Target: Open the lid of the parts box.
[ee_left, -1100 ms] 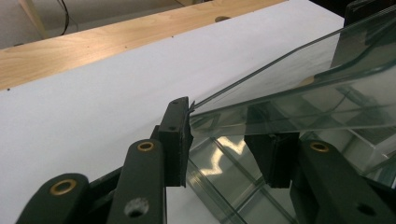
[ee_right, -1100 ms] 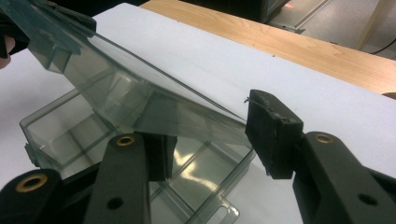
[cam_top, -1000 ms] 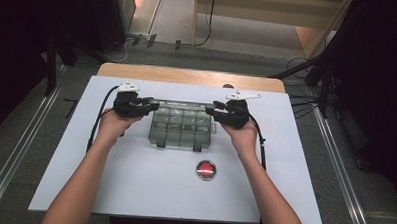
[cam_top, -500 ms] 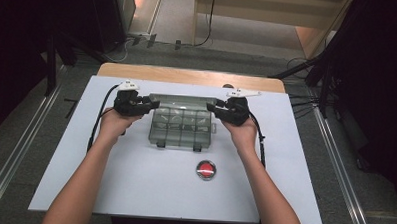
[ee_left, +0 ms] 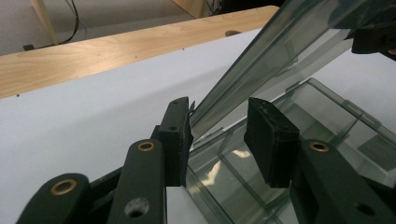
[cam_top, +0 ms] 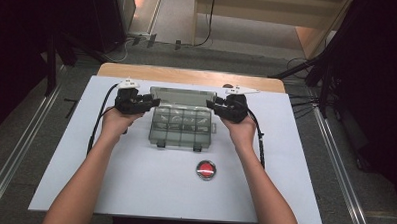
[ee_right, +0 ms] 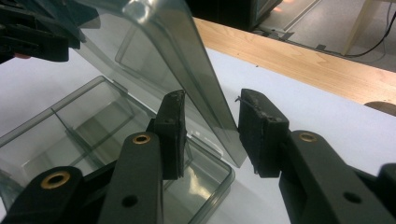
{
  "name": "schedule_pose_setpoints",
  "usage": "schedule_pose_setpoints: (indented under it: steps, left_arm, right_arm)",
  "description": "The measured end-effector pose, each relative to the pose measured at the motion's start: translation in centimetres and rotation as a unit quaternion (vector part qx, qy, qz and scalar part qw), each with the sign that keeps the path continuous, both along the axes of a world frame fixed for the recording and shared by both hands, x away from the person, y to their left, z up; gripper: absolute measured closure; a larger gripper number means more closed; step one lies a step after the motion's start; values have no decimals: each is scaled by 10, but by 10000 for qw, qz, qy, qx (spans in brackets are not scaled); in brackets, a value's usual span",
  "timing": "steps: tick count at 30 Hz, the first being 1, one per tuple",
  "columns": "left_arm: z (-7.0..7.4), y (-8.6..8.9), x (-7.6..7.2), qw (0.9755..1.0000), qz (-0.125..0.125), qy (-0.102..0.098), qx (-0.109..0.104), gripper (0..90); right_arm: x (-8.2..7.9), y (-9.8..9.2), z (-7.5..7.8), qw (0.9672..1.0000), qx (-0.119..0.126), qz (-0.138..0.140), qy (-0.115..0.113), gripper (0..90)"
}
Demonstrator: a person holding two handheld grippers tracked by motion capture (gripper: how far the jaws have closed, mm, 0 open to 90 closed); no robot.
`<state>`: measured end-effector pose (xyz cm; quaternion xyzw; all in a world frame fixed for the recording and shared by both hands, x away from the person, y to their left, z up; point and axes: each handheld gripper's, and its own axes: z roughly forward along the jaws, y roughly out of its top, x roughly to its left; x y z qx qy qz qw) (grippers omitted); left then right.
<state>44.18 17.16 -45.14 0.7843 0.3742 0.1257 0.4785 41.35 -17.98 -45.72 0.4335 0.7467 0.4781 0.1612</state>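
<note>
Now | left hand-held gripper [ee_left: 217, 140], right hand-held gripper [ee_right: 210, 135]: both apart, straddling raised lid [cam_top: 183, 97]; right just closing

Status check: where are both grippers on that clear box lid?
Left gripper and right gripper straddle the raised lid, one at each end; right jaws just closing, pads not clamped. Compartment box open. Red button clear.
</note>
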Motion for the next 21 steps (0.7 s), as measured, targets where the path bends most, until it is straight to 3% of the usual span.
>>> schedule_pose_setpoints:
  steps: [5,21]
  left_arm:
    - [-2,-1,2,9999,68,-41,-79,604]
    - [-10,-7,8,9991,334,-176,-204,603]
  right_arm:
    - [2,1,-3,9999,121,-114,17,634]
    - [8,6,-10,9991,119,-371,-147,641]
